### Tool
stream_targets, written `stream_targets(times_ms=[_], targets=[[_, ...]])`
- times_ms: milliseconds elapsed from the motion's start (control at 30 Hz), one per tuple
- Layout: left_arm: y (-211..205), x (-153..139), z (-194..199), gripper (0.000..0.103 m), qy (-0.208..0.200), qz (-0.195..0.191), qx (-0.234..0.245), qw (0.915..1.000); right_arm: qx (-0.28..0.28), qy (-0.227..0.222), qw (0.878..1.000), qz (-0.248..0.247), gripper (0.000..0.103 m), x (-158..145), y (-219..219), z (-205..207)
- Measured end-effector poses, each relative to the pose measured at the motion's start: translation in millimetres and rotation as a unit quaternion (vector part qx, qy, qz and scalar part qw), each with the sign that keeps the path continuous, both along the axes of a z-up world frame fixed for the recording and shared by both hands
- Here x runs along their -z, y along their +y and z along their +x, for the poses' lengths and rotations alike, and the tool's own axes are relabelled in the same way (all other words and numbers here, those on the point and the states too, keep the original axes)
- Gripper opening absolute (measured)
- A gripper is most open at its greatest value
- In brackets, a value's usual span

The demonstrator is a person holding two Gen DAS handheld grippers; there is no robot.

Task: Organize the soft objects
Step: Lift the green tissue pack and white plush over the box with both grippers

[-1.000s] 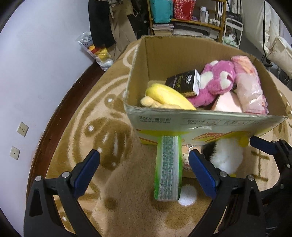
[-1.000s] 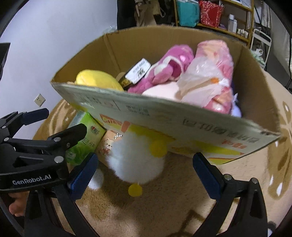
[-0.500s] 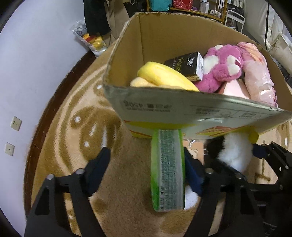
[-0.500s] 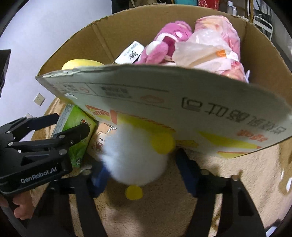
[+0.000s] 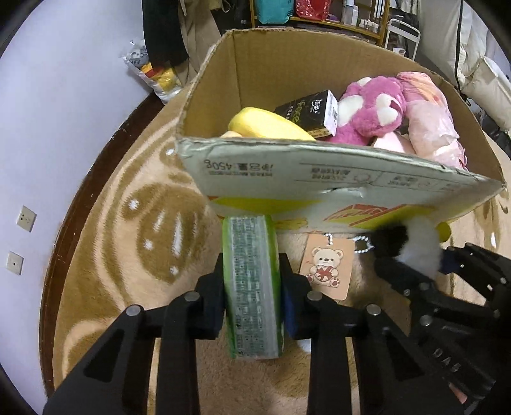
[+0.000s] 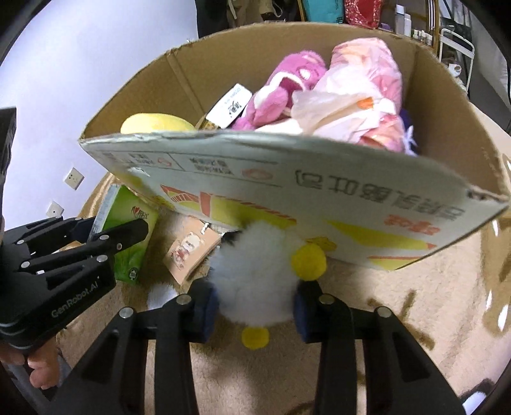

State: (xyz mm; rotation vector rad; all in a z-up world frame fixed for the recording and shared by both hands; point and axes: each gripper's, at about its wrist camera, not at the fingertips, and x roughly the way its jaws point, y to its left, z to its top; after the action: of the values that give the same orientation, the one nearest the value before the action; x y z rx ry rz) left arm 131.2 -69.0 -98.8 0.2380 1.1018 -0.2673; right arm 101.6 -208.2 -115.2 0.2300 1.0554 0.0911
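My left gripper (image 5: 251,303) is shut on a green tissue pack (image 5: 252,287) that stands on the rug in front of the cardboard box (image 5: 319,178). My right gripper (image 6: 254,308) is shut on a white fluffy plush toy (image 6: 255,281) with yellow pompoms, also on the rug against the box front. The tissue pack also shows in the right wrist view (image 6: 127,236), held by the left gripper (image 6: 95,236). The box holds a yellow plush (image 5: 268,126), a pink plush (image 5: 370,111), a pink bagged item (image 5: 431,127) and a black tissue pack (image 5: 309,110).
A card tag with a bear picture (image 5: 325,268) lies on the beige patterned rug (image 5: 127,239) between the two grippers. A white wall with sockets (image 5: 25,217) is to the left. Shelves and bags (image 5: 287,12) stand behind the box.
Both grippers moved forward toward the box and closed: the left on the green tissue pack, the right on the white plush toy. Both were open a second ago.
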Motion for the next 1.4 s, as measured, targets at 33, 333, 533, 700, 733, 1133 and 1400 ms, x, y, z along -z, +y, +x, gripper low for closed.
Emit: stream_targets(times_ms=[33, 333, 533, 700, 733, 1133, 1400], targets=[[2, -2, -3, 0.027, -0.002, -0.002, -0.002, 1.0, 0.001, -0.003, 1.0, 0.0, 0.04, -2, 0, -2], [15, -28, -22, 0.027, -0.037, -0.007, -0.013, 0.9992, -0.004, -0.036, 0.999, -0.009, 0.04, -29, 4, -22], [18, -52, -33, 0.027, -0.077, 0.001, -0.017, 0.9969, -0.008, -0.07, 0.997, -0.015, 0.04, -60, 11, -34], [20, -73, -45, 0.026, -0.106, -0.005, -0.022, 0.9942, -0.004, -0.098, 0.995, -0.021, 0.04, -86, 11, -45], [21, -76, -47, 0.026, -0.109, -0.006, -0.021, 0.9938, -0.002, -0.103, 0.994, -0.024, 0.04, -91, 8, -49], [18, -135, -67, 0.027, -0.194, -0.001, -0.025, 0.9807, 0.009, -0.161, 0.986, -0.032, 0.04, -132, 3, -57], [17, -159, -51, 0.027, -0.213, -0.014, -0.026, 0.9766, 0.012, -0.184, 0.982, -0.04, 0.04, -151, -3, -41]])
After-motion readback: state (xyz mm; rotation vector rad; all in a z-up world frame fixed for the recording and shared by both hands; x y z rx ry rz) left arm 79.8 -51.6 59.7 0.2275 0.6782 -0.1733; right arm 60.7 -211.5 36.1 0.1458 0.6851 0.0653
